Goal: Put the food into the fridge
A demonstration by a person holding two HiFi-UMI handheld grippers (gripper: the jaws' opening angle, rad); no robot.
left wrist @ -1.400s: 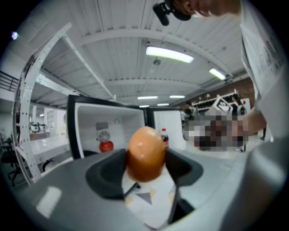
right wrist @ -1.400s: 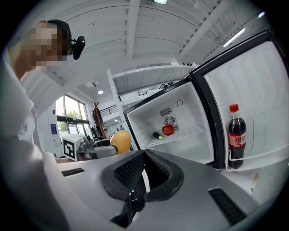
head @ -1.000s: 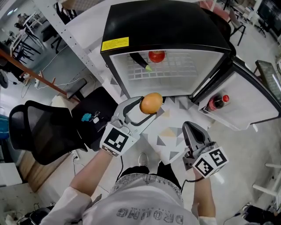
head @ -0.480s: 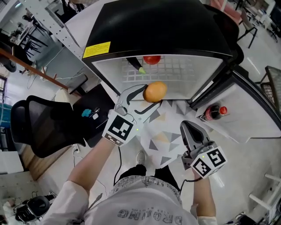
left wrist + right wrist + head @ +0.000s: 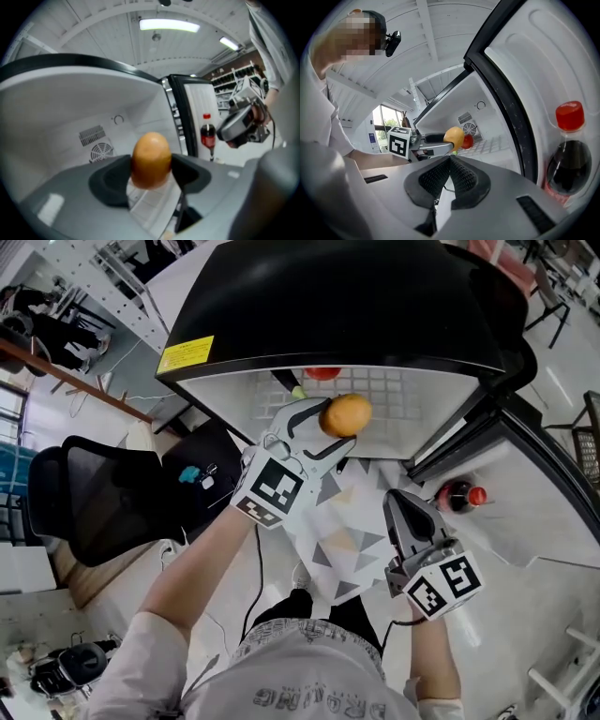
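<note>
An orange fruit (image 5: pixel 346 414) (image 5: pixel 151 159) is clamped between the jaws of my left gripper (image 5: pixel 339 418) (image 5: pixel 151 169), held at the open mouth of the small black fridge (image 5: pixel 356 306). Inside, a red tomato (image 5: pixel 323 373) and a dark item with a green tip (image 5: pixel 296 390) lie on the white wire shelf (image 5: pixel 394 413). My right gripper (image 5: pixel 405 512) (image 5: pixel 449 176) hangs lower right, jaws shut with nothing between them. From the right gripper view the orange fruit (image 5: pixel 453 137) sits just in front of the tomato (image 5: pixel 468 141).
The fridge door (image 5: pixel 553 512) stands open to the right with a red-capped cola bottle (image 5: pixel 457 495) (image 5: pixel 568 159) in its pocket. A black office chair (image 5: pixel 89 512) is at the left. A patterned mat (image 5: pixel 352 540) lies on the floor before the fridge.
My left gripper has carried the orange fruit up and forward to the fridge opening. The right gripper has barely moved.
</note>
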